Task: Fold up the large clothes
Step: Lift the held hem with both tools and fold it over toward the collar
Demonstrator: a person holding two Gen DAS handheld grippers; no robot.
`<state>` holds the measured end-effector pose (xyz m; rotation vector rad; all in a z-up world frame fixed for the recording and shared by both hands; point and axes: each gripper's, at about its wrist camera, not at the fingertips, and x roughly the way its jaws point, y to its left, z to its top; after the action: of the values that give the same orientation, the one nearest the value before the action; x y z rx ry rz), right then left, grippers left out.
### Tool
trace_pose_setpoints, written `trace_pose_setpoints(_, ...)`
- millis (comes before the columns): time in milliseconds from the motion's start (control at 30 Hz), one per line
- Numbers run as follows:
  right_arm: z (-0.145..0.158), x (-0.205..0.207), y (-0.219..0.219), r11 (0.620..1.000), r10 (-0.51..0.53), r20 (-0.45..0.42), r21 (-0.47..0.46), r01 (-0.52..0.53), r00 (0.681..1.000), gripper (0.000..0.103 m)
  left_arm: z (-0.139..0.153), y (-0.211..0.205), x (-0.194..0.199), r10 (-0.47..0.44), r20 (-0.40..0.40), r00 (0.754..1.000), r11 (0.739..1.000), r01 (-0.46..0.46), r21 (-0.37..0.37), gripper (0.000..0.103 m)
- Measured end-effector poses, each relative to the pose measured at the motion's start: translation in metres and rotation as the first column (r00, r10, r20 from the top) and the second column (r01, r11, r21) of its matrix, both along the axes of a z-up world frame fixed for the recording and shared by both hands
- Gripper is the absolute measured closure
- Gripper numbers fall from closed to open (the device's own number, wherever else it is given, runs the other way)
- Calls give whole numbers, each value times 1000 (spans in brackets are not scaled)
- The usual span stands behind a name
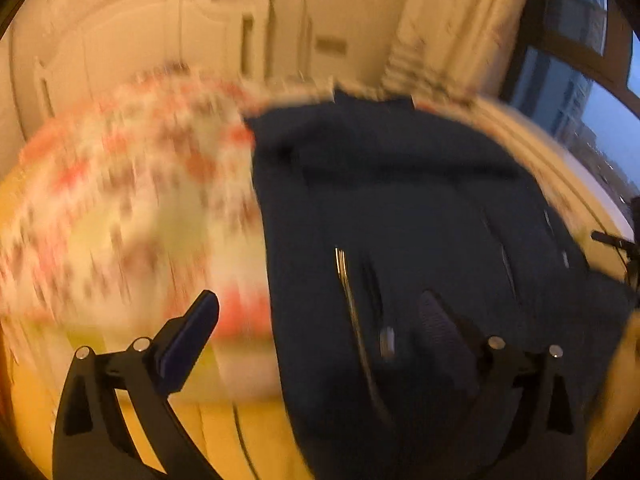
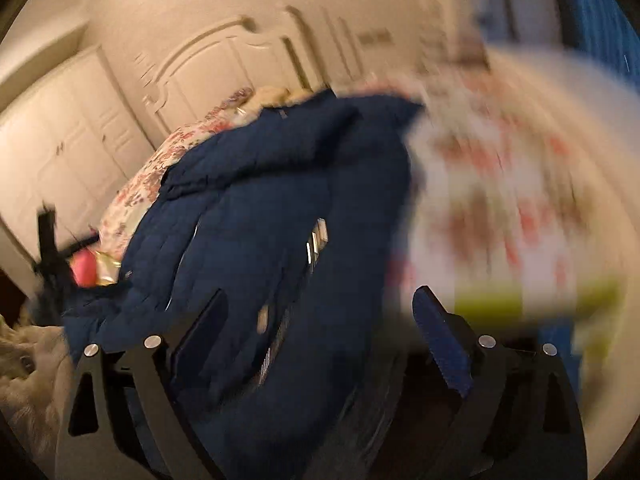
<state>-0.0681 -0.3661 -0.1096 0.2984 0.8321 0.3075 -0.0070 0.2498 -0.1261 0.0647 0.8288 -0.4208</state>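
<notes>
A large dark navy padded jacket (image 1: 400, 200) lies spread on a bed with a floral bedspread (image 1: 120, 200). Its zipper (image 1: 348, 292) runs down the front. My left gripper (image 1: 320, 304) is open above the jacket's near edge, its left finger over the bedspread and its right finger over the jacket. In the right wrist view the same jacket (image 2: 260, 208) lies bunched and creased, with the zipper (image 2: 316, 240) showing. My right gripper (image 2: 320, 312) is open above the jacket's near part. Both views are blurred by motion.
A cream headboard (image 2: 208, 64) and wardrobe doors (image 2: 68, 136) stand behind the bed. A window (image 1: 580, 60) and pale curtain (image 1: 452, 20) are at the right. A pink object (image 2: 84, 268) and a furry blanket (image 2: 28, 364) lie at the left.
</notes>
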Motion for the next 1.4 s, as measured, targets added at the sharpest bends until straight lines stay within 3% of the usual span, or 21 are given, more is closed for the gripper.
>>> trace_pose_setpoints(67,-26,-26,-11,994,-28,-76,105,35,997,13,-27,9,-8,-19,-97,995,999,16,-28,3)
trace_pose_setpoints(133,-48,-38,-17,969,-17,-135,243,50,991,13,-51,23,-18,-63,-211,975,987,29,-159,4)
trace_pose_setpoints(200,-71,-47,-13,921,31,-186,388,44,982,13,-64,27,-28,-111,-267,957,964,39,-263,4)
trace_pose_setpoints(300,-79,-51,13,905,131,-178,424,-44,975,13,-81,19,-39,-183,-314,931,949,84,-303,3)
trace_pose_setpoints(333,-75,-52,20,909,145,-155,411,-69,977,24,-85,15,-41,-201,-315,927,944,98,-315,5)
trace_pose_setpoints(367,-68,-51,28,918,157,-112,384,-103,981,46,-85,13,-42,-212,-301,930,932,99,-348,7)
trace_pose_setpoints(400,-59,-50,34,932,151,-68,341,-119,986,57,-83,14,-38,-215,-278,936,912,91,-400,21)
trace_pose_setpoints(467,-43,-47,43,958,145,-9,251,-138,989,78,-72,18,-34,-197,-221,955,861,61,-506,57)
trace_pose_setpoints(500,-33,-47,50,973,138,29,181,-140,990,81,-65,19,-32,-169,-186,968,852,49,-521,82)
trace_pose_setpoints(533,-25,-47,53,980,126,63,150,-134,990,84,-59,21,-30,-170,-161,972,830,53,-556,85)
trace_pose_setpoints(600,-8,-45,51,981,93,129,155,-113,987,85,-42,23,-26,-167,-83,982,761,75,-645,88)
trace_pose_setpoints(767,42,-22,51,981,78,297,147,-126,952,86,13,26,0,-132,69,989,680,141,-720,89)
trace_pose_setpoints(833,66,11,51,978,88,352,149,-149,932,86,37,22,26,-109,104,989,661,150,-735,89)
trace_pose_setpoints(933,95,74,40,972,55,383,192,-138,922,86,69,-5,82,-47,116,992,671,117,-732,89)
trace_pose_setpoints(1033,105,147,23,965,-13,331,251,-75,943,86,80,-25,157,12,24,1000,657,10,-754,84)
trace_pose_setpoints(1067,104,175,18,963,-36,292,267,-45,956,86,81,-32,180,36,-1,999,665,-25,-747,84)
trace_pose_setpoints(1167,81,250,8,954,-61,155,299,12,986,84,77,-61,247,86,-85,993,741,-120,-660,83)
trace_pose_setpoints(1233,49,301,0,935,-76,23,349,63,997,83,63,-76,282,107,-164,981,785,-184,-591,83)
trace_pose_setpoints(1267,35,312,-3,925,-76,-23,372,79,997,80,48,-84,306,124,-229,966,804,-233,-547,82)
trace_pose_setpoints(1333,7,336,-16,883,-62,-92,459,98,994,66,28,-85,334,134,-313,940,810,-286,-513,82)
trace_pose_setpoints(1400,-9,347,-29,824,-41,-98,560,89,994,34,14,-76,346,101,-370,924,790,-300,-535,82)
